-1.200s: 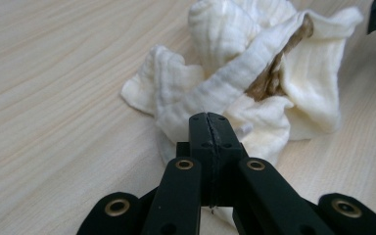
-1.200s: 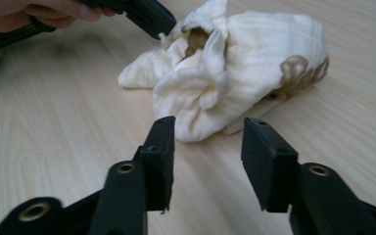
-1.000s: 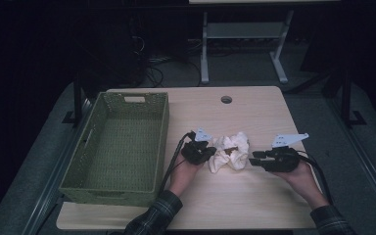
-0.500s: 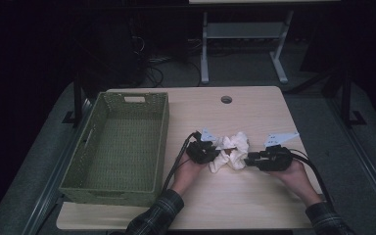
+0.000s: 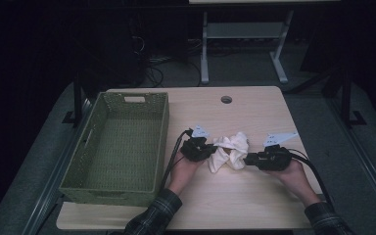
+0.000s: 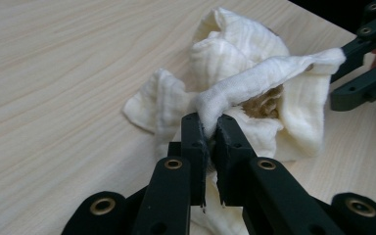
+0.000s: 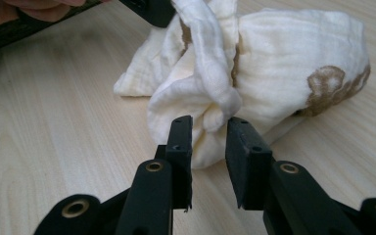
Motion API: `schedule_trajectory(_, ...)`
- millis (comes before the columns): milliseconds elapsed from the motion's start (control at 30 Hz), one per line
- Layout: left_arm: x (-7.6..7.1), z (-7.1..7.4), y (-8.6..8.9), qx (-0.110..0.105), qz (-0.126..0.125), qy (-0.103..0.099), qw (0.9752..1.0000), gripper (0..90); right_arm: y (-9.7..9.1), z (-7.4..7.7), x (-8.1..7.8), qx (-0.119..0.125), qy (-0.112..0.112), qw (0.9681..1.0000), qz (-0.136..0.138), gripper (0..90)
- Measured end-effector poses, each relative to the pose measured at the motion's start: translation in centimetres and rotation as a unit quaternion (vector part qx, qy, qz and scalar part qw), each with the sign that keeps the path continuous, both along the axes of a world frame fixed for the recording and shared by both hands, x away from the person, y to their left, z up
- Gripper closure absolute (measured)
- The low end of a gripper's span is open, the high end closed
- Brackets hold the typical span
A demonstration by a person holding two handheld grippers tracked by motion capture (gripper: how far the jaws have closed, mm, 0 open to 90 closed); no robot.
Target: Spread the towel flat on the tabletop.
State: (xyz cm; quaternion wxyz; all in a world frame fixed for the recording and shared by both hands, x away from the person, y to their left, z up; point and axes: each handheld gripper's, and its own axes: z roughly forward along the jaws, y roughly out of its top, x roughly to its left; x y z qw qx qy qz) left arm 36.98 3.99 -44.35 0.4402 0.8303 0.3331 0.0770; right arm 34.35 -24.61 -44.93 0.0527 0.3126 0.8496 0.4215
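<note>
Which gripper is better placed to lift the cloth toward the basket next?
Probably the left gripper: its jaws have just closed on a twisted fold of the cream cloth, and it sits on the side of the green basket. The right gripper, also closing, still shows gaps beside the cloth.

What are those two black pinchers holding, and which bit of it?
The left gripper pinches a twisted edge fold of the crumpled cream cloth. The right gripper has just been closing around a bunched fold at the opposite side, pads not yet pressing.
</note>
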Motion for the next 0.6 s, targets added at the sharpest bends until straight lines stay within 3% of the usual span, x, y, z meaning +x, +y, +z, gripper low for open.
schedule_trajectory(100, -0.1, 0.2, 0.0, -0.009, -0.001, 0.000, 1.0000, 83.7, 0.2, -0.1, 0.6, 0.008, 0.004, 1.0000, 0.000, 74.4)
schedule_trajectory(200, -0.2, 0.6, 0.3, -0.018, 0.006, -0.001, 0.9998, 84.0, 0.6, -0.3, 1.1, -0.009, 0.008, 0.9999, 0.000, 83.1)
schedule_trajectory(267, -0.2, 0.8, 0.5, -0.021, 0.007, -0.002, 0.9998, 84.1, 0.5, -0.2, 1.1, -0.006, 0.010, 0.9999, -0.002, 86.8)
schedule_trajectory(400, -0.3, 1.8, 1.2, -0.045, 0.016, -0.005, 0.9989, 84.2, -0.5, 1.2, 0.9, 0.003, -0.012, 0.9999, -0.011, 87.6)
schedule_trajectory(600, -0.5, 2.2, 1.1, -0.041, 0.017, -0.006, 0.9990, 84.2, -1.3, 3.2, 0.5, 0.014, -0.039, 0.9991, -0.011, 87.7)
